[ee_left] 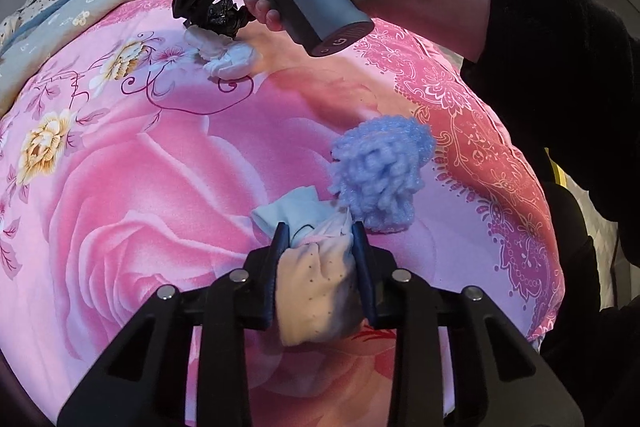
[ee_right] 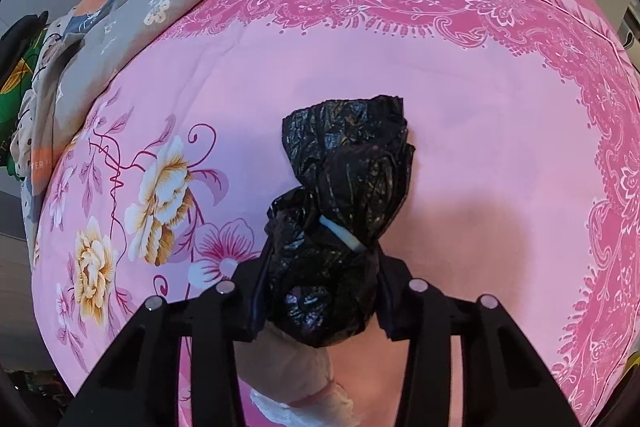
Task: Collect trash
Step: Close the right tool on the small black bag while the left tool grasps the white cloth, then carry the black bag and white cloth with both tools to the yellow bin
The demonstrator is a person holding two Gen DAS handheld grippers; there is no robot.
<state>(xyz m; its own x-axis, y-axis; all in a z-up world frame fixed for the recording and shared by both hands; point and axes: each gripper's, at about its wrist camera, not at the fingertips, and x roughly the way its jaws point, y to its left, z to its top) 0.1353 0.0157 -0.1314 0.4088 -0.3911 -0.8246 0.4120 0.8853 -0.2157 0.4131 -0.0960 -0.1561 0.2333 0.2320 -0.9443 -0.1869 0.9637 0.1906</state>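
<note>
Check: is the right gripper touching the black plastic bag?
Touching. The right wrist view shows the right gripper closed on the black plastic bag, both fingers pressing its sides.

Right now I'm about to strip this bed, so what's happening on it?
A person is clearing scraps off the pink floral bedspread. The left gripper is shut on a cream cloth bundle, beside a blue fuzzy clump. The right gripper is shut on a crumpled black plastic bag, just above white crumpled tissue.
</note>
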